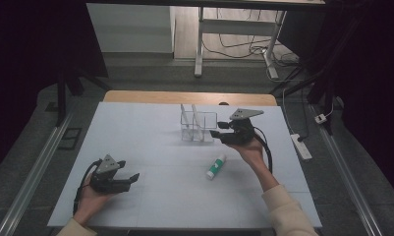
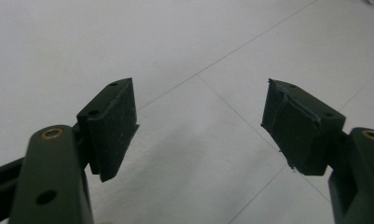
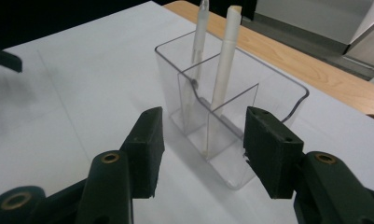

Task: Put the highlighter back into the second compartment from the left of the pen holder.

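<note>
A clear plastic organizer [image 1: 198, 126] [image 3: 231, 107] with dividers stands on the white table top, with two white pens [image 1: 190, 118] [image 3: 224, 65] leaning in its far compartments. My right gripper [image 1: 215, 133] [image 3: 203, 149] is open just right of it, jaws pointing at its near wall with nothing between them. A white tube with a green cap [image 1: 215, 167] lies on the table in front of the organizer. My left gripper [image 1: 133, 178] [image 2: 201, 126] is open low over the table at the near left, empty.
The white table top [image 1: 150, 142] has a wooden strip [image 1: 189, 97] along its far edge. Beyond it stand a desk frame [image 1: 234, 29] and floor cables. A power strip [image 1: 301, 146] lies on the floor to the right.
</note>
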Motion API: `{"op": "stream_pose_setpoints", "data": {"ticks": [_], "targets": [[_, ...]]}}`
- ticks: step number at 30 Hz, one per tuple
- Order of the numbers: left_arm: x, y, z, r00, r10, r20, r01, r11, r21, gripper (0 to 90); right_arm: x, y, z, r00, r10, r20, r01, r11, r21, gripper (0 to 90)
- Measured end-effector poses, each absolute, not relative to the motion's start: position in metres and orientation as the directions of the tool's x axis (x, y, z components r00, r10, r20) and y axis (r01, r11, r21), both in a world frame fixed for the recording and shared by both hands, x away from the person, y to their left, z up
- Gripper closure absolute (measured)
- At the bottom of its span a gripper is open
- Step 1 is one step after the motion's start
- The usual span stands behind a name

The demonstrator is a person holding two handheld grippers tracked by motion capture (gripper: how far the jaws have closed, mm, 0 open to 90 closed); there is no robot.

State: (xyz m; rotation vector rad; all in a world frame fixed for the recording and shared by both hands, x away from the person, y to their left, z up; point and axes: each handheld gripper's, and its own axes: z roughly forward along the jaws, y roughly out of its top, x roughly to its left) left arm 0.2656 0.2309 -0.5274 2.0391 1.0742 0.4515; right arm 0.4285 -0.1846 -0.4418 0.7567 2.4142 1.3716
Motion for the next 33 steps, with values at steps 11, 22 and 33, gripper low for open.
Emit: {"op": "stream_pose_setpoints", "data": {"ticks": [11, 22, 33], "targets": [[0.265, 0.231, -0.527, 0.578, 0.815, -0.041, 0.539, -0.344, 0.769, 26.1, 0.424, -0.196, -0.449, -0.842, 0.540, 0.017, 0.311, 0.458, 0.832, 45.9], [0.265, 0.231, -0.527, 0.580, 0.814, -0.040, 0.536, -0.344, 0.771, 26.1, 0.420, -0.205, -0.457, -0.840, 0.542, 0.012, 0.327, 0.489, 0.808, 45.4], [0.265, 0.230, -0.527, 0.585, 0.810, -0.039, 0.533, -0.347, 0.772, 26.2, 0.416, -0.199, -0.455, -0.903, 0.425, -0.062, 0.249, 0.638, 0.729, 43.6]]}}
